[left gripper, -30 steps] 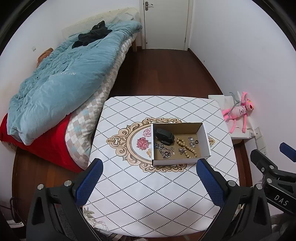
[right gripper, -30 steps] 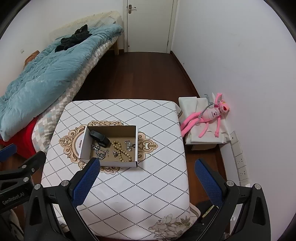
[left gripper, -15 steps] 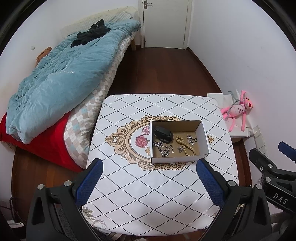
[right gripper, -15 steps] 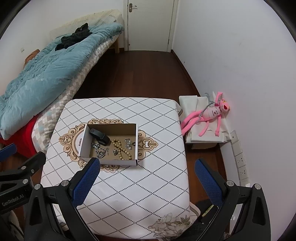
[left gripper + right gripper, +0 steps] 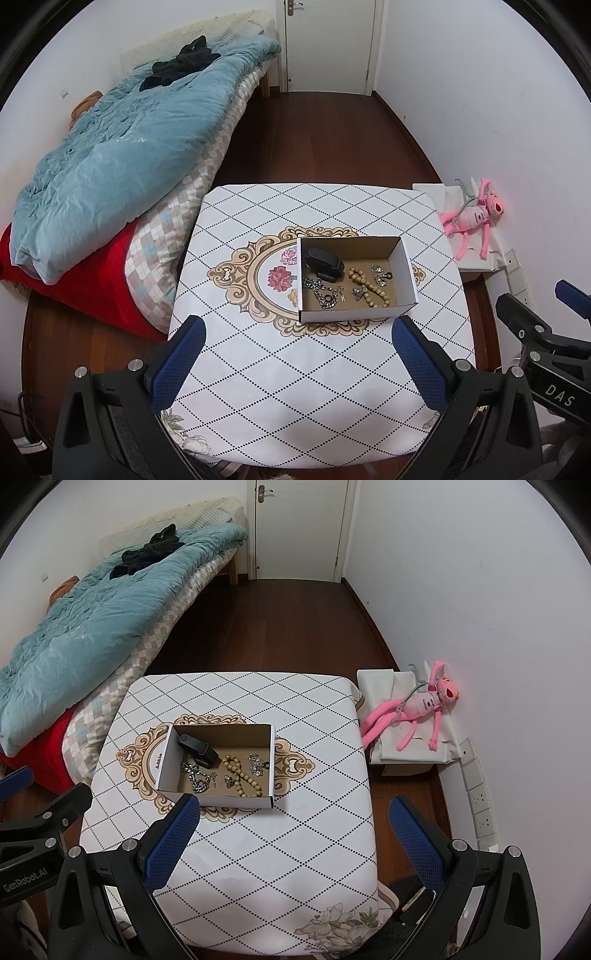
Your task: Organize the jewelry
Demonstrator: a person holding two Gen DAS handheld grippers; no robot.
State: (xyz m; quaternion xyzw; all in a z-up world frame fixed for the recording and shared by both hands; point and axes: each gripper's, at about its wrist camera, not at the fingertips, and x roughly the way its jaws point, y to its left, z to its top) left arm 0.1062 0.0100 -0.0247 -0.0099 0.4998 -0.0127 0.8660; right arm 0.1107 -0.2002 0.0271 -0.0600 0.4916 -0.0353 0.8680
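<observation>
An open white cardboard box stands on the patterned table. Inside lie a black band, a silver chain, a wooden bead string and small silver pieces. My left gripper is open and empty, held high above the table's near side. My right gripper is open and empty, also high, right of the box.
A bed with a blue quilt stands left of the table. A pink plush toy lies on a white box by the right wall. A closed door is at the far end of dark wood floor.
Both grippers have risen and drawn back a little, so the table and box look slightly smaller and farther. The jaws stay open. Nothing in the box has moved.
</observation>
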